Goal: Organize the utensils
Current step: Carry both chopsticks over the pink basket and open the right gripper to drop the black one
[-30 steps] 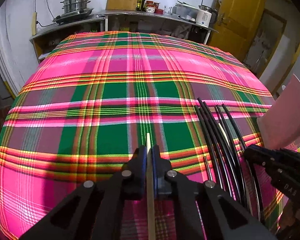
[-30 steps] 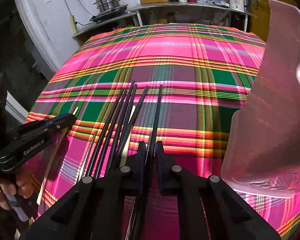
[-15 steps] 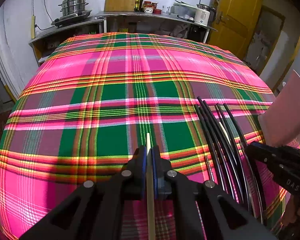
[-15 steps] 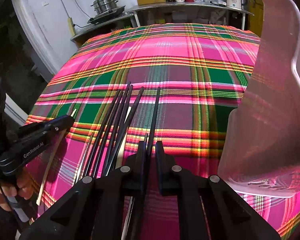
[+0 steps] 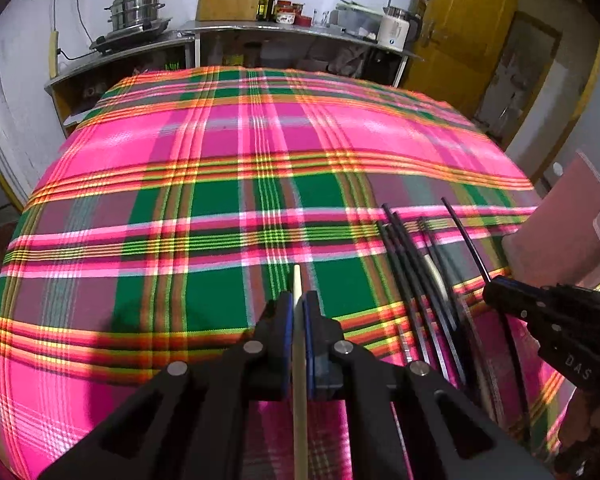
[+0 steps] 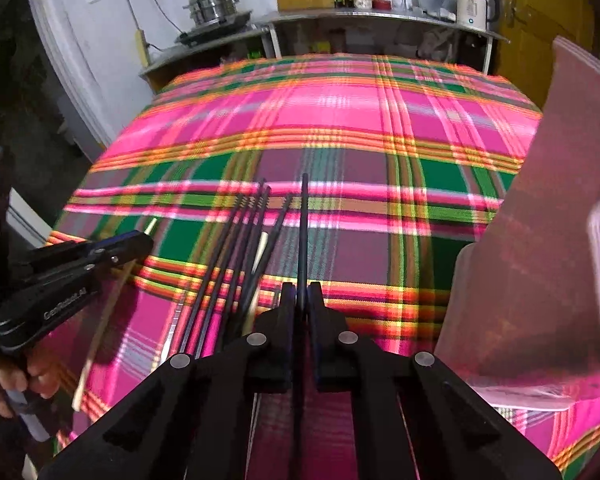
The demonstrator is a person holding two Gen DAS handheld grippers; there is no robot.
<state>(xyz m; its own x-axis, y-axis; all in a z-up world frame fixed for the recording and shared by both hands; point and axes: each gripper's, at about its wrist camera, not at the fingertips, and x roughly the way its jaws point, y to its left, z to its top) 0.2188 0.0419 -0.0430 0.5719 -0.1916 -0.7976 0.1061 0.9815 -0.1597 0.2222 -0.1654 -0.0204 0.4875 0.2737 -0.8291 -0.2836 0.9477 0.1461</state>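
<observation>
My left gripper (image 5: 297, 305) is shut on a pale wooden chopstick (image 5: 299, 380) that points forward above the plaid tablecloth (image 5: 220, 184). My right gripper (image 6: 299, 296) is shut on a black chopstick (image 6: 302, 232), held above the cloth and apart from the rest. Several black chopsticks (image 6: 236, 248) and one pale one (image 6: 260, 250) lie in a bunch on the cloth left of it. In the left wrist view the bunch (image 5: 412, 272) lies at the right, with the right gripper (image 5: 496, 290) and its black chopstick (image 5: 462, 232) beyond. The left gripper (image 6: 140, 240) shows at the left of the right wrist view.
A translucent plastic holder (image 6: 540, 220) stands on the cloth at the right, close to my right gripper; it also shows in the left wrist view (image 5: 572, 216). A counter (image 5: 260, 32) with pots, bottles and a kettle runs behind the table. A yellow door (image 5: 460, 20) is at the back right.
My right gripper has lifted its black chopstick up and away from the bunch, toward the right. My left gripper keeps its hold on the wooden chopstick and has barely shifted.
</observation>
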